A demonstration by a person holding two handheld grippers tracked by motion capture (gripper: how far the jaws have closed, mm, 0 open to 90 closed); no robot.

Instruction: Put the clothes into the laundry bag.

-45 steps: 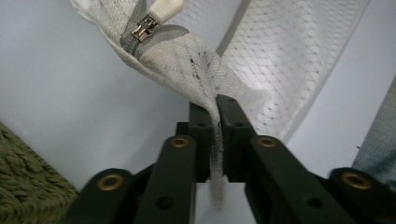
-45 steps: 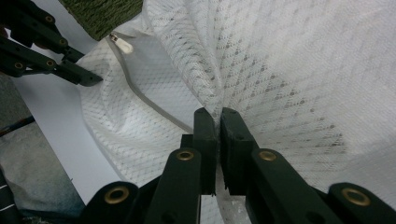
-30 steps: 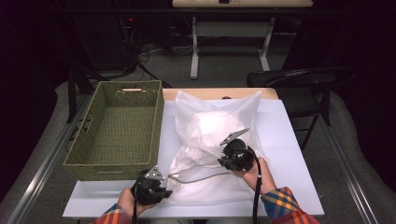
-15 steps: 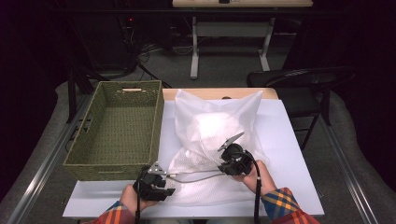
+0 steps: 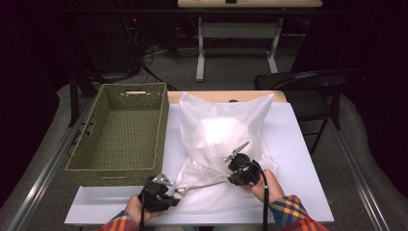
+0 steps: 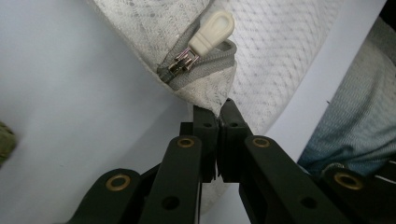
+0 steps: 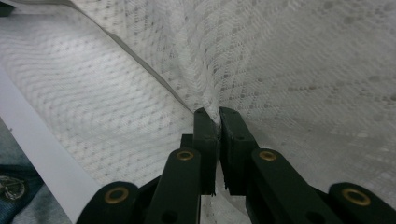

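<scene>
Both clamped on the mesh bag [image 5: 219, 144] at the table's [image 5: 298, 159] near edge, left gripper [image 6: 218, 109] pinching the corner just below the zipper pull [image 6: 211, 31], right gripper [image 7: 213, 113] holding fabric farther right.

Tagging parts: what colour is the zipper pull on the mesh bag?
Cream, on a grey zipper tape; zipper pull shows best in the left gripper view.

The mesh laundry bag [image 6: 280, 51] pinched in the left gripper [image 6: 218, 109] is white woven netting, matt and finely dimpled. Just above those matt black plastic jaws sit a grey cloth zipper tape [image 6: 205, 70], a shiny metal slider [image 6: 180, 65] and a smooth cream plastic pull tab [image 6: 212, 30]. Left of it, the basket [image 5: 120, 134] is rough green wicker.
</scene>
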